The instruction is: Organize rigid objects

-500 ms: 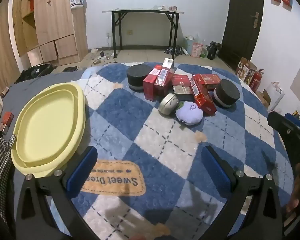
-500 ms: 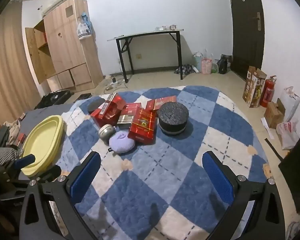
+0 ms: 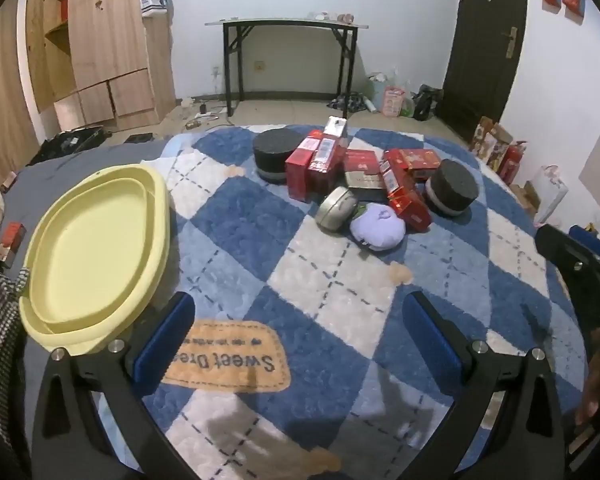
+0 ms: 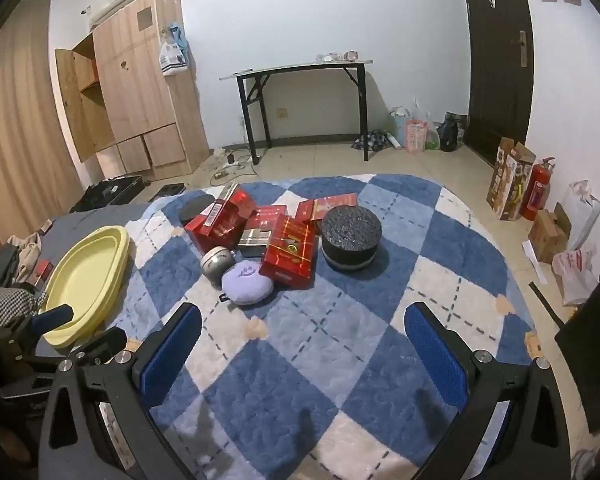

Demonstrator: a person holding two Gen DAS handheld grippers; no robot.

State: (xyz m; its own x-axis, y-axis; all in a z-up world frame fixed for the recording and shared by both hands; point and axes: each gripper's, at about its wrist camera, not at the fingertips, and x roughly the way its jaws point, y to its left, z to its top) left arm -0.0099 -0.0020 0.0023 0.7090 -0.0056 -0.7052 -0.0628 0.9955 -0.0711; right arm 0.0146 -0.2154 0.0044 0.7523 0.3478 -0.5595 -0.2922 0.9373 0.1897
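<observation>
Almost nothing has changed over the last half second: your left gripper and your right gripper hang where they were above the blue and white checked rug, each with its fingers spread as wide as they go and nothing between them, so read this as the very start of the job. The things you have to sort sit untouched in one heap at the far middle of the rug: several red boxes leaning on each other, a dark round tin at the heap's left end and a second dark round tin at its right, a small silver tin tipped on edge, and just beside it a lilac pouch, which looks soft, not rigid. The yellow tray lies empty at the left edge of the rug, well apart from the heap and close to your left gripper, and I judge it the likely place for the sorted pieces. From the right wrist view the nearer red box and the round tin beside it lie straight ahead of your right gripper, so that hand seems best placed to reach in first while the left one waits by the tray
</observation>
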